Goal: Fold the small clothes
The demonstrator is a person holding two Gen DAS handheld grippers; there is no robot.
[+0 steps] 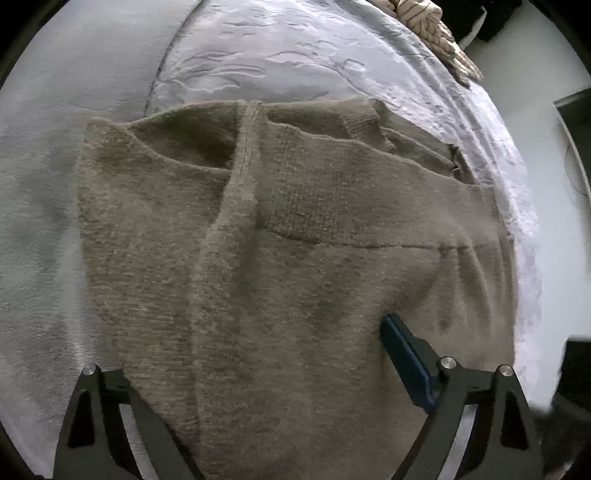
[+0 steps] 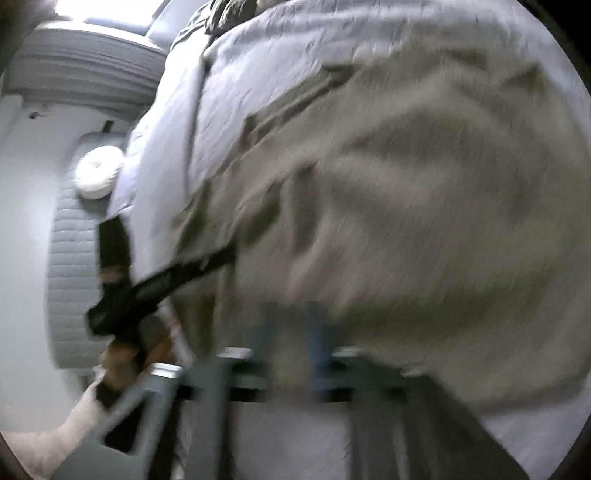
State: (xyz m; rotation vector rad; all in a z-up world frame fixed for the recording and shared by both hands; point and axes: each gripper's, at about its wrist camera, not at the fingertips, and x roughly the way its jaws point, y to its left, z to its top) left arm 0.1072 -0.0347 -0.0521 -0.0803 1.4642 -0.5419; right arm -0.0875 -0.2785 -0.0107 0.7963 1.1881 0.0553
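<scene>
A beige knitted sweater (image 1: 280, 258) lies partly folded on a pale grey bedspread (image 1: 258, 55). My left gripper (image 1: 258, 369) is wide open just above it; its right blue pad (image 1: 402, 350) rests on the knit and the left finger is hidden under the fabric's edge. In the blurred right wrist view the same sweater (image 2: 406, 203) fills the frame. My right gripper (image 2: 291, 332) has its blue pads close together with knit fabric between them, at the garment's near edge. The left gripper's dark frame (image 2: 147, 288) shows at that view's left.
A patterned cloth (image 1: 436, 33) lies at the bed's far right corner. The bed edge drops off at the right, with floor and a dark object (image 1: 576, 107) beyond. A quilted grey cushion (image 2: 70, 258) and a white round item (image 2: 98, 173) sit left of the bed.
</scene>
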